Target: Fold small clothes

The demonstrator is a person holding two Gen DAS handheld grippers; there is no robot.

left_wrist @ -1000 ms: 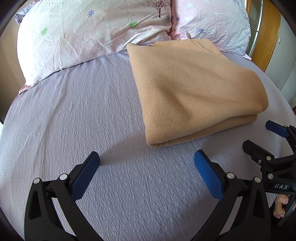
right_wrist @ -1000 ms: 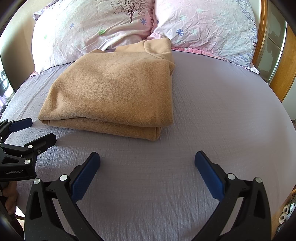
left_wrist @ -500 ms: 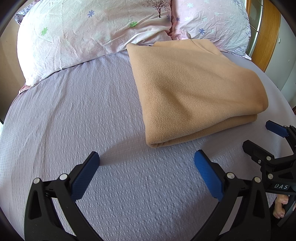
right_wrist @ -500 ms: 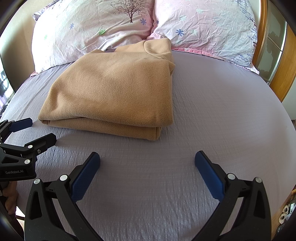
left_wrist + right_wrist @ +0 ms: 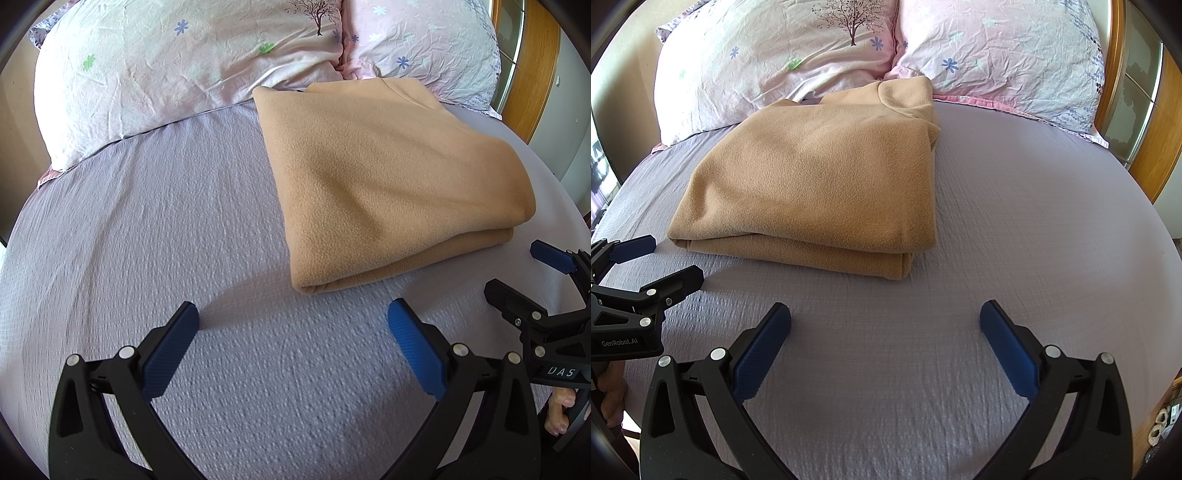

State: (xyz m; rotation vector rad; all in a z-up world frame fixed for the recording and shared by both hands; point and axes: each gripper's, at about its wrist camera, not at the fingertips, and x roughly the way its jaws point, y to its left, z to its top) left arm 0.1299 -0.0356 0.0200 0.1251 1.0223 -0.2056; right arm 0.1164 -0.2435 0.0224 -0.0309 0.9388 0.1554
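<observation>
Neatly folded, the tan fleece garment (image 5: 388,184) lies on the bed (image 5: 147,240), a thick rectangle with its layered edges facing the cameras and its far end touching the two floral pillows (image 5: 783,62) at the head. A collar-like fold shows at that far end, though the fisheye view makes it hard to say exactly which part of the garment it is. A lilac textured sheet covers the bed, and a wooden headboard (image 5: 1156,122) rises at the right.

The left hand-held gripper (image 5: 291,325) hovers above bare sheet short of the garment's near edge, its blue-padded fingers (image 5: 166,354) spread wide and gripping nothing. The right hand-held gripper (image 5: 886,321) sits likewise over the sheet in front of the garment, fingers spread apart and empty. Each one appears in the other's view: the right at the left camera's right edge (image 5: 532,273), the left at the right camera's left edge (image 5: 661,262), both near the garment's corners without touching it.
</observation>
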